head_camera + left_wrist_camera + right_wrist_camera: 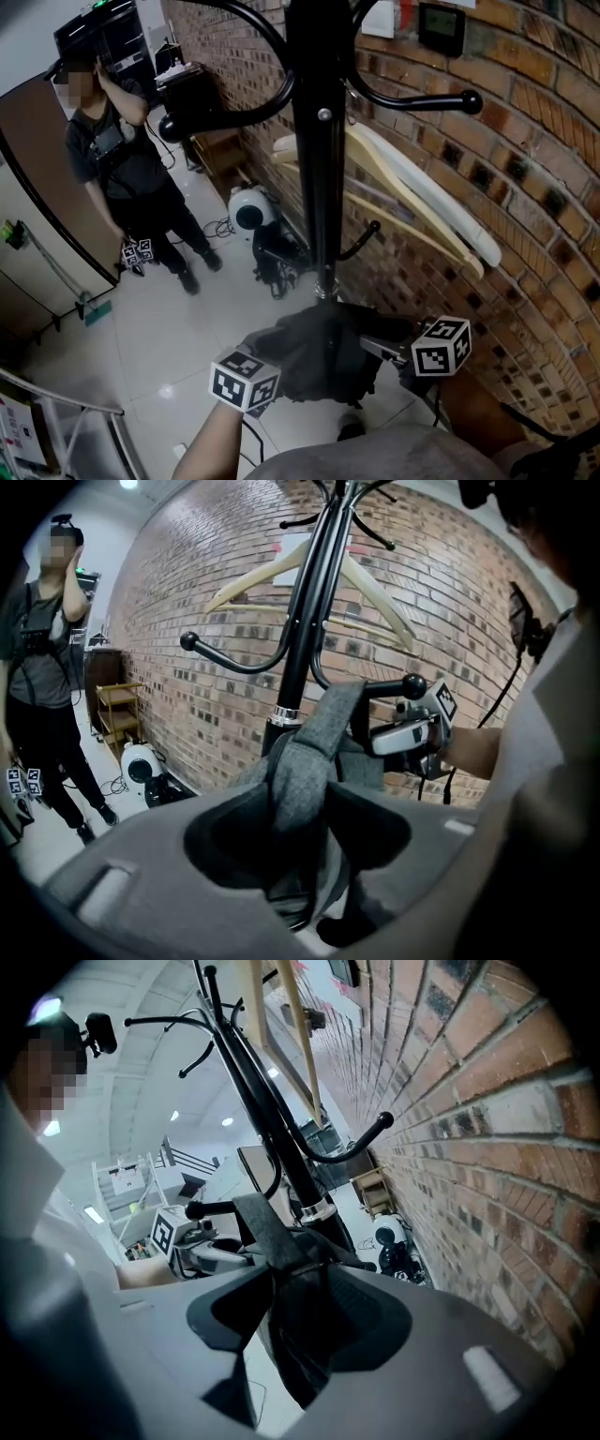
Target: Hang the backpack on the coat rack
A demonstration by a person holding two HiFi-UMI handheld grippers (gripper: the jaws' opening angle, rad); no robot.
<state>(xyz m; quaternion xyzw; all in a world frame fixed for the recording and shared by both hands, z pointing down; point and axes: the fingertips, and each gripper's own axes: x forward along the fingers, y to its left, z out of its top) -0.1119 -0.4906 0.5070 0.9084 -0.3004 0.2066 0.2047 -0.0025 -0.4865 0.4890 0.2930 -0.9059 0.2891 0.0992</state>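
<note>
The dark grey backpack (319,361) hangs low in front of the black coat rack pole (319,141), between my two grippers. In the left gripper view its grey strap (309,752) rises from my left gripper (300,827) toward a ball-tipped hook (412,682). Dark gaps show on both sides of the strap, so these jaws stand open around it. In the right gripper view my right gripper (300,1321) is shut on dark backpack fabric, with a strap (267,1232) running up toward the pole (272,1129). From the head view, the left gripper (281,366) and right gripper (380,345) flank the bag.
The brick wall (525,187) runs close on the right. Wooden hangers (422,202) hang from the rack. Another hook arm (422,100) juts right at the top. A person (122,159) stands on the tiled floor at the left; a white round device (251,211) sits by the wall.
</note>
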